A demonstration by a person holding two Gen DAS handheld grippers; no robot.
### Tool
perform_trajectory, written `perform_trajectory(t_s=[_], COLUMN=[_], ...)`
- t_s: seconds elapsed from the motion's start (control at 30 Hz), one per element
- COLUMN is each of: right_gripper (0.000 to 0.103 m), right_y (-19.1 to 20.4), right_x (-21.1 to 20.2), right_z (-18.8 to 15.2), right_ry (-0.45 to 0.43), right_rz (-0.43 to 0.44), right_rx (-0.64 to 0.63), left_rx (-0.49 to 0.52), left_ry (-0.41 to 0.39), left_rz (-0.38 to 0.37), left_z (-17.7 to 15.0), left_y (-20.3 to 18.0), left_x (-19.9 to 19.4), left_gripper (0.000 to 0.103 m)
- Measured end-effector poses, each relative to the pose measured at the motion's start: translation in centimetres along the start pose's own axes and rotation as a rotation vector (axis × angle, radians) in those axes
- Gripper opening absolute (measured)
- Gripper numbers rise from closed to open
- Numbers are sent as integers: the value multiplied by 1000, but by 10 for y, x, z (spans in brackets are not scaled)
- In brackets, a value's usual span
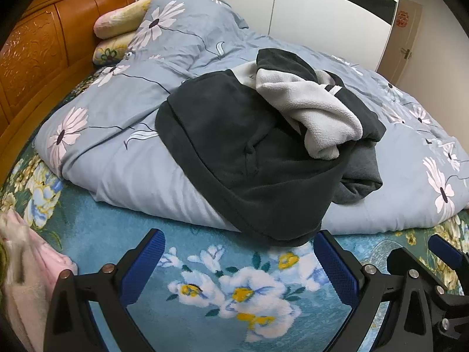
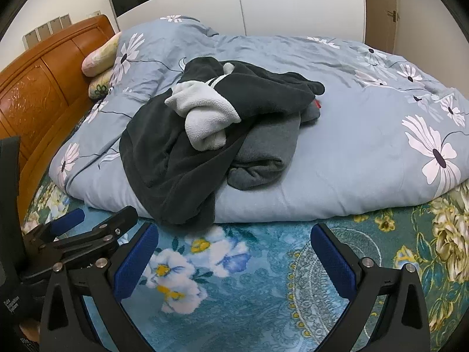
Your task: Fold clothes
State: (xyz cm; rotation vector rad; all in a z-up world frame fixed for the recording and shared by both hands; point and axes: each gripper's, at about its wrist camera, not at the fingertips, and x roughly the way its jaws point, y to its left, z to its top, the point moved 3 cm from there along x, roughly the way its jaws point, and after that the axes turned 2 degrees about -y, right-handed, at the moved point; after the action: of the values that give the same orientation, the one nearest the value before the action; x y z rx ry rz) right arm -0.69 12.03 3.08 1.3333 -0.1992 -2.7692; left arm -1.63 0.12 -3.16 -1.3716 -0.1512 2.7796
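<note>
dark charcoal fleece, that's the garment (image 1: pixel 234 158) in play, lying crumpled in a heap on top of the pale blue quilt (image 1: pixel 123 158), its hem spilling over the quilt's near edge and hanging down to the bed's blanket. a light grey fleece lining (image 1: pixel 316 117) is turned out and bunched on top of the heap. tucked under the heap's right side sits a mid-grey garment (image 2: pixel 263 149), rolled and partly covered, and a speck of red shows at its far end in the right wrist view. the quilt is bundled across the middle of the bed, printed with big white daisies. under it all, the teal floral blanket (image 1: pixel 228 287) covers the bed's near edge.

left hand-held gripper (image 1: pixel 234 261) hovers low over that blanket just short of the hanging hem, blue pads spread wide, nothing between them. right hand-held gripper (image 2: pixel 234 252) sits alongside it at the near edge, equally wide apart and bare too. each one shows in the other's camera, side by side and close.

further out: two pillows (image 1: pixel 120 20) stacked at the bed's far left corner against the carved wooden headboard (image 1: pixel 44 52). a pink cloth (image 1: pixel 32 264) lies at the near left edge. white wardrobe doors (image 2: pixel 293 6) stand behind the bed.
</note>
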Motion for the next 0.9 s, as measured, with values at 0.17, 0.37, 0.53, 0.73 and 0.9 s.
perform_trajectory(t_s=[0.17,0.37,0.53,0.73,0.9], right_gripper=[103,103,103,103,103], right_y=[0,0,0,1,0], right_x=[2,1,3,5,8], right_z=[-2,-1,0,-1,-3], right_ry=[8,5,10,19,28], right_rz=[-8,-15,-12,-17,-16], right_rx=[-13,-24,-26,-43,-40], left_rx=[-2,1,2,-9,4], left_ry=[10,7,6,-11,-13], left_rz=[2,7,8,-12,-13], left_z=[-3,-2,-2,0,1], left_y=[0,-1,-1,0,0], left_x=[3,3,5,4,6], left_gripper=[103,103,103,103,103])
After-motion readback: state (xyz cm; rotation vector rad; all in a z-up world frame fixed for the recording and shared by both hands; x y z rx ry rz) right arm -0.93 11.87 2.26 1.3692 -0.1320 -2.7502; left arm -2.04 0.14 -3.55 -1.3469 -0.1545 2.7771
